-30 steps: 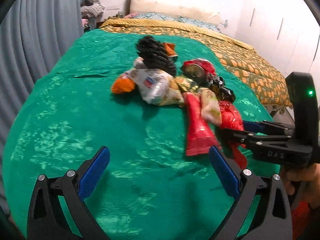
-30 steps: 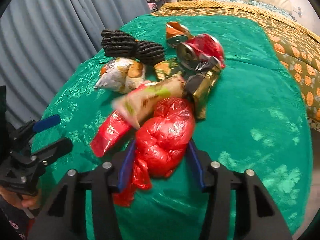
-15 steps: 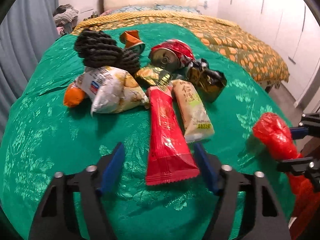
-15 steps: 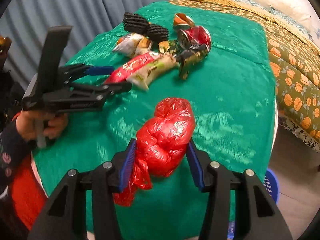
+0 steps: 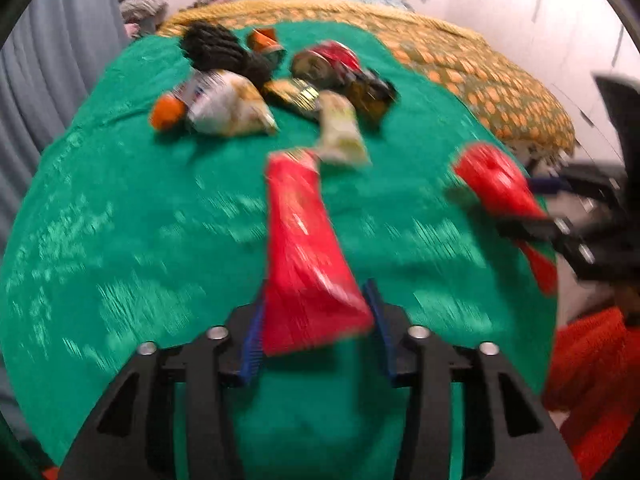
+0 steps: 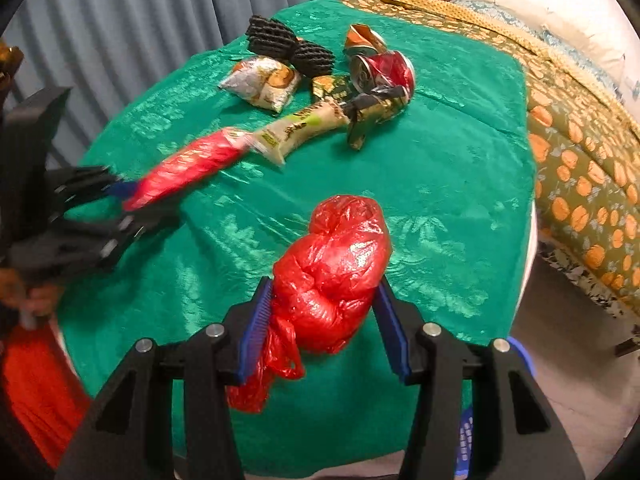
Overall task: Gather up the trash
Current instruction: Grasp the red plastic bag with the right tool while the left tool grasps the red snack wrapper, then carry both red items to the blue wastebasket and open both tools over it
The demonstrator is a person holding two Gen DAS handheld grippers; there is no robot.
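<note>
Two hand-held tongs work over a bed covered in a shiny green spread (image 6: 460,184), where snack litter lies in a loose pile. The left gripper (image 5: 316,332) has its blue pads closed on the near end of a long red wrapper (image 5: 304,248); its jaws have just been closing, and the wrapper now sits pinched between them, its far end reaching away toward the pile. The left view is smeared with motion blur, so how firm the bite is cannot be told.

The right gripper (image 6: 324,328) clamps a crumpled red plastic bag (image 6: 332,272), which bulges up and forward out of the jaws, a loose tail hanging below the left pad. Its jaws have just been easing slightly wider, yet the bag is between the pads and touching both.

To finish this pick well, the left tongs should probably lift straight up before pulling back — the wrapper's far tip lies just beside a pale green wrapper (image 6: 304,128) and could drag it along.

Both tools point steeply downward at the spread. Seen from the right tongs, the left tool sits off to the left, a hand (image 6: 28,292) wrapped round its handle. Beyond both tongs remain a crushed red can (image 6: 384,72), a white snack pouch (image 6: 264,84) and a black ribbed object (image 6: 288,44).
</note>
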